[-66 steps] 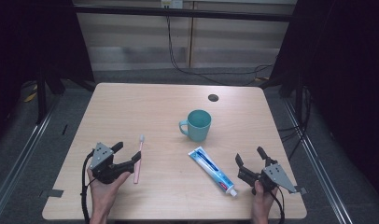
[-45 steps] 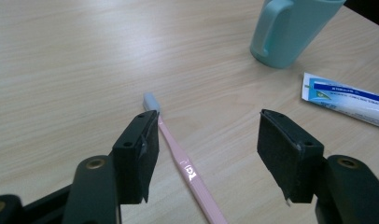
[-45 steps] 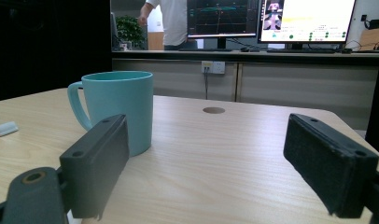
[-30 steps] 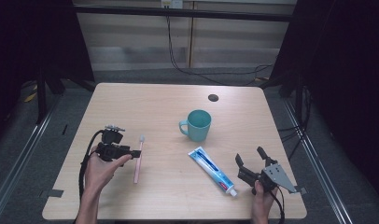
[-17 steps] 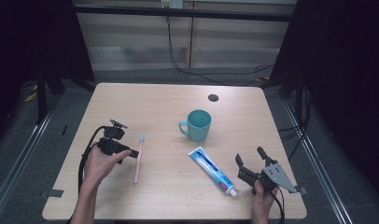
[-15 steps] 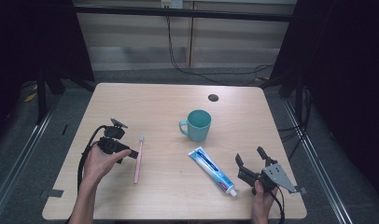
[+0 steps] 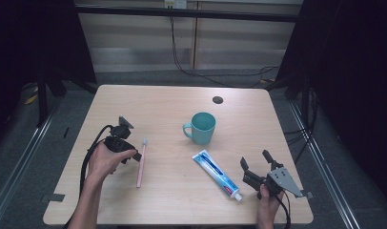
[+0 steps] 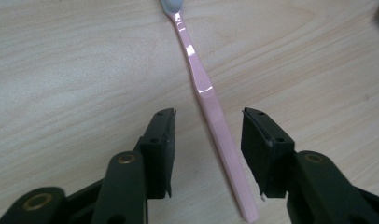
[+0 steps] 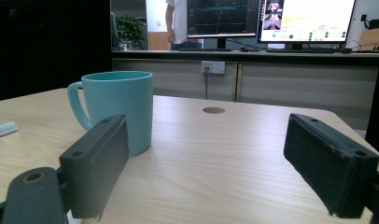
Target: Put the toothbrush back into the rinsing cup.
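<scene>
Now my left gripper (image 8: 207,140) hangs over the pink toothbrush (image 8: 211,105) at the left of the high view, jaws spread wide on either side of its handle without touching it. At lower right my right gripper (image 7: 256,164) rests on the wooden table (image 7: 172,200), jaws wide and empty, just beside the toothpaste tube (image 7: 216,173). Centre frame stands an upright teal mug (image 7: 201,128).

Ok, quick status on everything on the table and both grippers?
Left gripper: open, jaws either side of the toothbrush handle.
Right gripper: open, holding nothing.
Toothbrush: lying flat, not gripped.
Mug: upright, handle toward the left gripper's side.
Toothpaste tube: lying flat, capped.
</scene>
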Demonstrator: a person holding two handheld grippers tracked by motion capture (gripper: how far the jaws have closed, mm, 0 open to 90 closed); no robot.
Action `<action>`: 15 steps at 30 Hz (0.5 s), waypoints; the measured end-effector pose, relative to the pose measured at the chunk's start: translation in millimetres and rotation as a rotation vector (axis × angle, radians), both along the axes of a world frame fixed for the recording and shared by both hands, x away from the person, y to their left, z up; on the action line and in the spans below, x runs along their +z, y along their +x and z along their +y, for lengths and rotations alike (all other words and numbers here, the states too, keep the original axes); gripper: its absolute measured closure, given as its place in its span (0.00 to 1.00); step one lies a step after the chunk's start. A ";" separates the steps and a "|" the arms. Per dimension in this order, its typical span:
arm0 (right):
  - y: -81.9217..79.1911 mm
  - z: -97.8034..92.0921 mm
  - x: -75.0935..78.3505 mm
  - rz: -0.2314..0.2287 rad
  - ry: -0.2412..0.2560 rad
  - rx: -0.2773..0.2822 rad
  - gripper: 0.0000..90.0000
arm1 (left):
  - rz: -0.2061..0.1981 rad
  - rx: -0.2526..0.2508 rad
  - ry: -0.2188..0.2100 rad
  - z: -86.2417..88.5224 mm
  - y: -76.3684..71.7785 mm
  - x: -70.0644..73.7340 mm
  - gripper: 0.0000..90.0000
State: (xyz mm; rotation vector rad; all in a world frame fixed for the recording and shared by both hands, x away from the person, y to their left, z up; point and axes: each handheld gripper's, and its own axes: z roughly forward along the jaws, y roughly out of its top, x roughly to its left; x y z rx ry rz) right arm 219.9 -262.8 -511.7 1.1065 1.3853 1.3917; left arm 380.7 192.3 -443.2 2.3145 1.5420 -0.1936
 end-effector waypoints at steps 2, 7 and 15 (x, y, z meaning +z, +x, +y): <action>0.0 0.0 0.0 0.000 0.000 0.000 0.15 | 0.008 0.002 0.000 0.4 1.4 0.0 0.63; 0.0 0.0 0.0 0.000 0.000 0.000 0.15 | 0.025 0.028 0.009 -2.2 4.7 -0.7 0.69; 0.0 0.0 0.0 0.000 0.000 0.000 0.15 | 0.062 0.020 0.024 -12.9 7.5 -5.1 0.70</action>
